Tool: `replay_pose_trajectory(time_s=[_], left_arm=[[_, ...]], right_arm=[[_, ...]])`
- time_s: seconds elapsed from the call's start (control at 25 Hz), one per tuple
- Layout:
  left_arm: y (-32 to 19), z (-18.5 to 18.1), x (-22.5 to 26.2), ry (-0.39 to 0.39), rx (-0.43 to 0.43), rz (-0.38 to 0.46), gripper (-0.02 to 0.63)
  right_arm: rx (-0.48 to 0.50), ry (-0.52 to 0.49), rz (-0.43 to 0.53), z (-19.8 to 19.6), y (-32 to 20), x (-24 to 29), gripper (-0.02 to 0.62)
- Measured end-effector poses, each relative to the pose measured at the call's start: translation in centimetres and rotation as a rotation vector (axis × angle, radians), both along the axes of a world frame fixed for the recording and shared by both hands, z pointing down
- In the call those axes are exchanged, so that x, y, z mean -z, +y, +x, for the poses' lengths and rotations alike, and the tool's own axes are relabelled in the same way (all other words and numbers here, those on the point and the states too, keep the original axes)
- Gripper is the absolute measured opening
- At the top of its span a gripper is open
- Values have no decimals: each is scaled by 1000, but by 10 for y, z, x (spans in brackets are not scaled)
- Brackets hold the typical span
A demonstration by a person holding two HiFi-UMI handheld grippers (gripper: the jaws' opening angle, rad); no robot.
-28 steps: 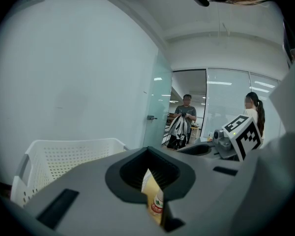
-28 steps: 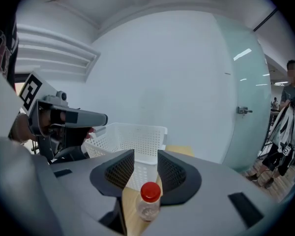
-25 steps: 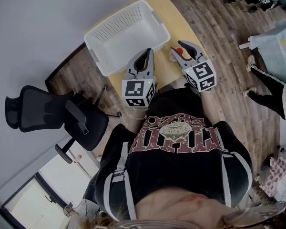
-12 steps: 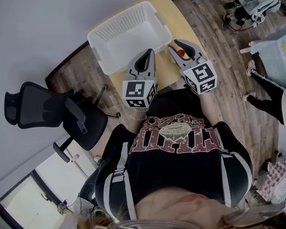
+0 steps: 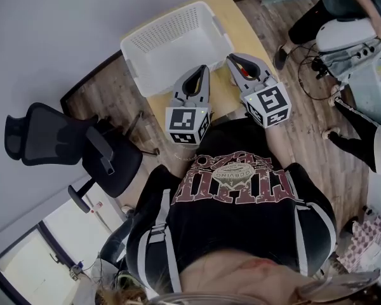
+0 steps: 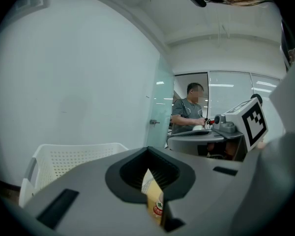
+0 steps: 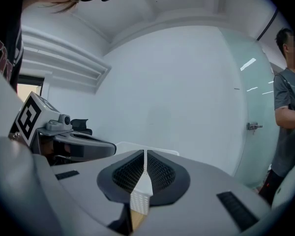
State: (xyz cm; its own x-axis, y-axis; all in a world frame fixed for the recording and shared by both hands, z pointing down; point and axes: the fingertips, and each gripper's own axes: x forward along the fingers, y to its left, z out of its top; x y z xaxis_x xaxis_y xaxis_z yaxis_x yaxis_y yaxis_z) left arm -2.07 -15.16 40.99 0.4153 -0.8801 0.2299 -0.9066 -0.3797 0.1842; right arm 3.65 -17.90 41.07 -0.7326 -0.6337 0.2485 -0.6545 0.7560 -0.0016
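- Standing far left on the wood-plank floor, well apart from the work: black office chair with a curved back and armrests [image 5: 57, 146]. Might catch an elbow on a wide backward swing.
- Drawn together, the jaws of the grey, smooth plastic left gripper [image 5: 204, 70], with only a thin slit low down. Hovers over the near edge of the table, nose toward the basket.
- Showing in that slit: small cream-and-yellow packet-like thing with a round red-and-green mark [image 6: 156, 200]. Cannot tell whether nipped or merely lying behind. If nipped, could slide out, since so little of a thin, slick edge sits between the ribbed dark pads.
- Sitting just beyond both grippers, on the far half of the table: white rectangular plastic basket with perforated walls and a rolled rim [image 5: 174, 43]. Looks light enough to skid or tip if a jaw nose bumps its near wall.
- Carrying it all: small pale yellow wooden table, smooth-topped with rounded corners [image 5: 223, 89]. Offers little spare room, so anything dropped near the edge may roll to the floor.
- Shut tight on nothing, pads meeting in a straight line: matching grey right gripper [image 5: 231, 58], just beside the basket's near right corner. May clip that rim if pushed forward.
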Motion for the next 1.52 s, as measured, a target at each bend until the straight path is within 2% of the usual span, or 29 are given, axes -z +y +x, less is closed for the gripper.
replay_pose_trajectory(time_s=[0.52, 1.52], left_arm=[[-4, 0, 4, 0, 0, 16, 46], [-4, -6, 9, -3, 21, 22, 46]], right_arm=[[68, -22, 3, -17, 1, 8, 17], [49, -41, -4, -14, -1, 13, 15]])
